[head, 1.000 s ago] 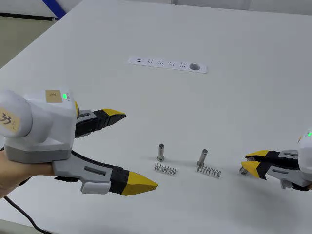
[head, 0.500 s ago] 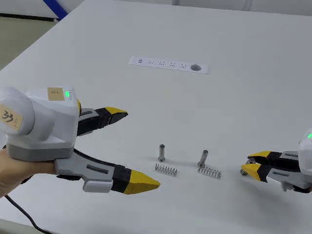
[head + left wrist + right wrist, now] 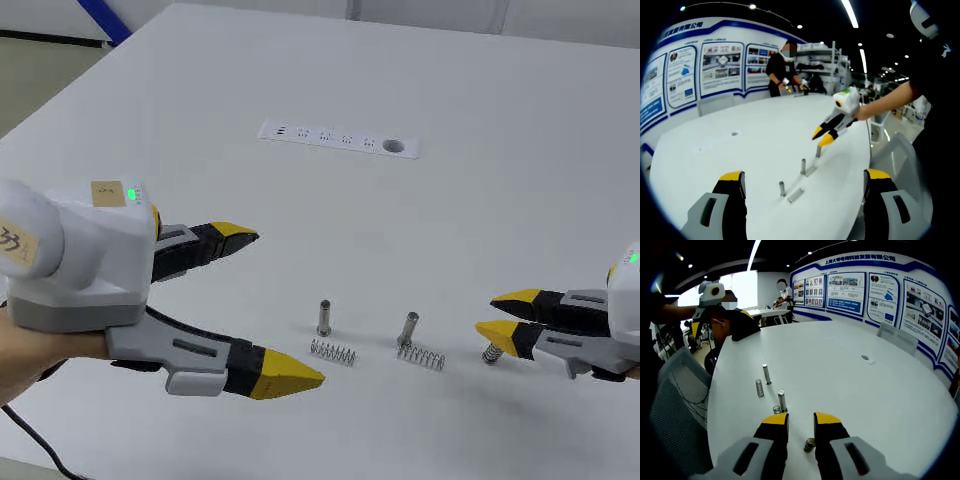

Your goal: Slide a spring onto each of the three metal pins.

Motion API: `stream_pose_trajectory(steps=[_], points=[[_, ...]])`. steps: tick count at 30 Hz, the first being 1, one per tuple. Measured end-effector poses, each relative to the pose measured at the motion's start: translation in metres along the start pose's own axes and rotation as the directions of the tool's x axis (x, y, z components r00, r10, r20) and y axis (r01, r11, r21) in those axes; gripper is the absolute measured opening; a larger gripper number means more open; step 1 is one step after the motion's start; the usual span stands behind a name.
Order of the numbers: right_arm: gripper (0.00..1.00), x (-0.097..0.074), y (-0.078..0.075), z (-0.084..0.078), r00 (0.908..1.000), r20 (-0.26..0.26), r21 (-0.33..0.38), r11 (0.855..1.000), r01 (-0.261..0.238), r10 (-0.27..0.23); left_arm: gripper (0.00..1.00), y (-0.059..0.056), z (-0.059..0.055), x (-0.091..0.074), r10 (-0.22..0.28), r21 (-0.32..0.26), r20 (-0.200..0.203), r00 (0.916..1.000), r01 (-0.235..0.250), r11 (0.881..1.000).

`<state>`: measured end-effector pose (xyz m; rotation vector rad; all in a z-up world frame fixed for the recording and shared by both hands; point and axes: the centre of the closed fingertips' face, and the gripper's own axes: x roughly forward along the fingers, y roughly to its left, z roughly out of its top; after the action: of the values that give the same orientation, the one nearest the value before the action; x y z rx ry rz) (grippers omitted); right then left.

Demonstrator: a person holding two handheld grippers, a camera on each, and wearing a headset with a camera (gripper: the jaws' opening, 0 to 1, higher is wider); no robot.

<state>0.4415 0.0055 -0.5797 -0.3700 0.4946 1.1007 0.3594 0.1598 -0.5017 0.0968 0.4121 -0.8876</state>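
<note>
Head view: my right gripper [image 3: 490, 314] has parted its jaws slightly, freeing the sprung pin [image 3: 490, 352], upright just beside its tips | Left gripper view: left gripper [image 3: 804, 175] gapes wide, empty; two bare pins [image 3: 782, 188], loose springs [image 3: 796, 195] beside | Right gripper view: sprung pin between jaws; one done, I judge.

On the tabletop [image 3: 500, 190], one spring [image 3: 333, 352] is lying just before the left pin [image 3: 324, 317] and a second spring [image 3: 421, 358] just before the middle pin [image 3: 408, 329]. The third pin [image 3: 491, 353] is standing right of them, just beside the right hand-held gripper [image 3: 506, 316]. A socket strip [image 3: 338, 139] is lying well behind.
</note>
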Motion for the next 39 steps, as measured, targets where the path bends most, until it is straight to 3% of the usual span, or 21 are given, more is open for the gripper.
stream_pose_trajectory(steps=[6, 15, 22, 30, 39], points=[[0.21, 0.013, 0.023, 0.001, 0.998, -0.015, -0.03, 0.998, -0.061, 0.061, 1.0, 0.001, -0.002, -0.004, 0.005, -0.004, 0.001, 1.0, -0.005, 1.0], [0.21, 0.035, 0.045, -0.018, 0.9878, -0.103, -0.084, 0.988, -0.126, 0.117, 1.0, 0.004, -0.007, -0.008, 0.012, -0.011, -0.002, 0.9999, -0.012, 1.0], [0.21, 0.046, 0.047, -0.035, 0.9803, -0.161, -0.099, 0.986, -0.131, 0.115, 0.99, 0.006, -0.005, -0.009, 0.013, -0.033, 0.018, 0.9998, -0.012, 0.999], [0.21, 0.053, 0.04, -0.049, 0.9717, -0.222, -0.118, 0.987, -0.11, 0.081, 0.98, 0.005, -0.004, -0.009, 0.01, -0.036, 0.025, 0.9996, -0.009, 0.999], [0.2, 0.059, 0.037, -0.054, 0.9615, -0.266, -0.095, 0.991, -0.096, 0.068, 0.98, 0.008, -0.008, -0.009, 0.014, -0.036, 0.016, 0.9998, -0.013, 0.999]])
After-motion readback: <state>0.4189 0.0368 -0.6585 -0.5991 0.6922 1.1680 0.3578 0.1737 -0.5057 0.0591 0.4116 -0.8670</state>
